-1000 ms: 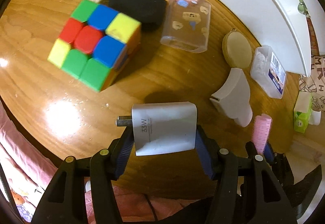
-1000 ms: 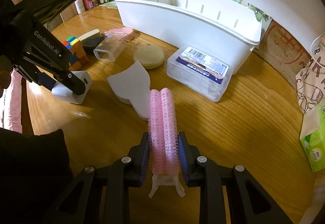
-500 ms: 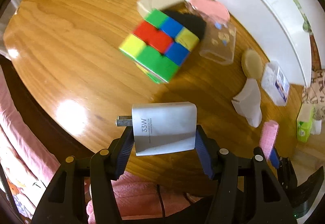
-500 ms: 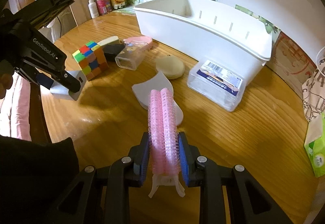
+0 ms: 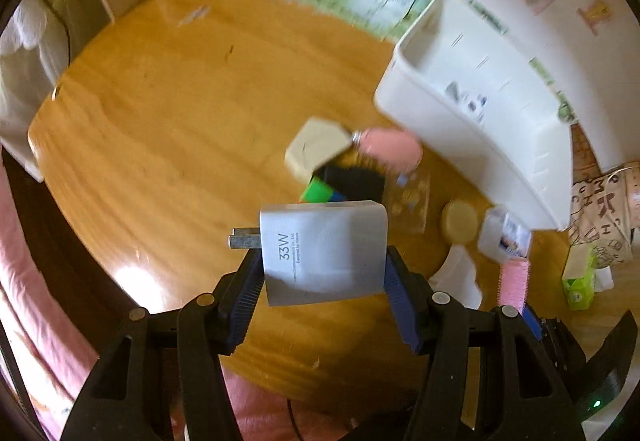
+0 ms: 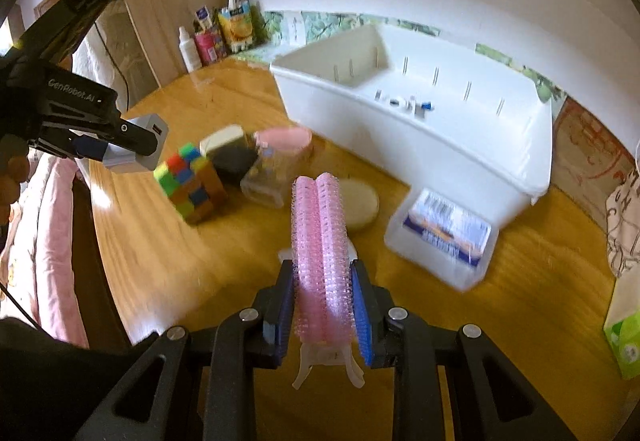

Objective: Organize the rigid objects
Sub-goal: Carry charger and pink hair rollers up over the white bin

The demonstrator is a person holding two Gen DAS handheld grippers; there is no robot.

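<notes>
My left gripper [image 5: 322,281] is shut on a white 33W charger [image 5: 324,251], prongs pointing left, held high above the wooden table [image 5: 160,101]. It also shows in the right wrist view [image 6: 138,147]. My right gripper [image 6: 322,301] is shut on a pink hair-roller clip [image 6: 322,233], also seen in the left wrist view [image 5: 514,279]. The long white bin [image 6: 420,129] stands at the back right of the table [image 5: 480,113]; a few small items lie inside it.
On the table lie a colour cube [image 6: 188,183], a black object [image 6: 232,159], a beige block [image 5: 316,147], a pink-lidded clear box [image 6: 280,161], a round beige disc [image 6: 358,203], a clear labelled box [image 6: 444,237]. Bottles [image 6: 208,41] stand at the far edge.
Both grippers have risen and tilted up with their objects still held. The bin's inside and the back wall now show; the cube is mostly hidden behind the charger in the left view.
</notes>
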